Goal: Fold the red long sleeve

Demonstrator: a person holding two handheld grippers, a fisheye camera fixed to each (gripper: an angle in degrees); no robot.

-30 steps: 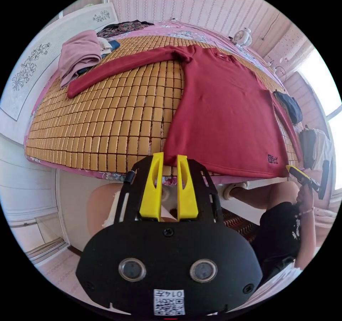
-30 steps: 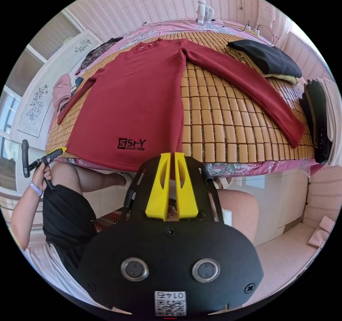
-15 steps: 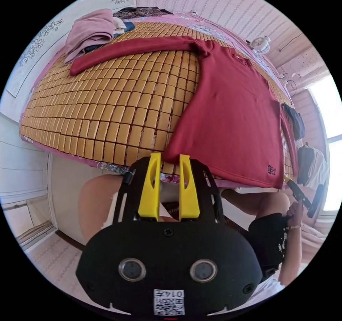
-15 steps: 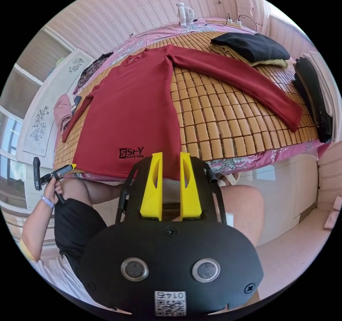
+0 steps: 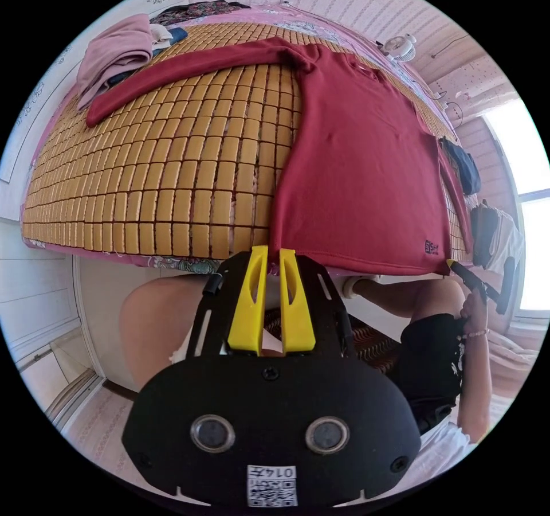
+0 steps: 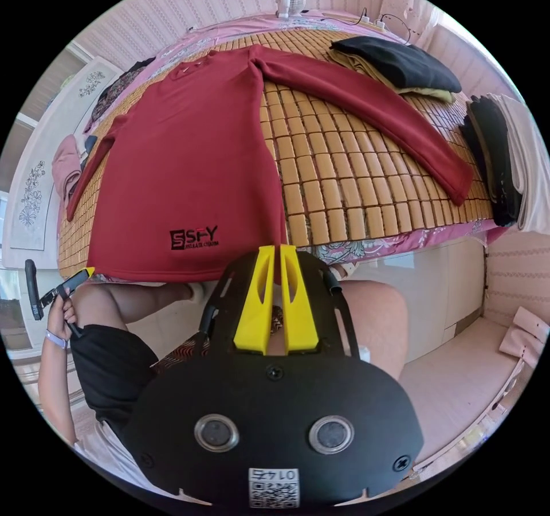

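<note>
The red long sleeve (image 6: 189, 160) is lying flat on the bamboo mat (image 6: 344, 195) of the bed, sleeves spread, its long axis running from the near hem away to the collar. The 2 hand-held grippers are sitting at the 2 hem corners. The left hand-held gripper (image 5: 271, 250) is pinching its corner between nearly closed jaws, and the right hand-held gripper (image 6: 275, 247) is doing the same, though the actual bite is partly hidden. Both look equally near, so the hem is probably about to go forward toward the collar.
</note>
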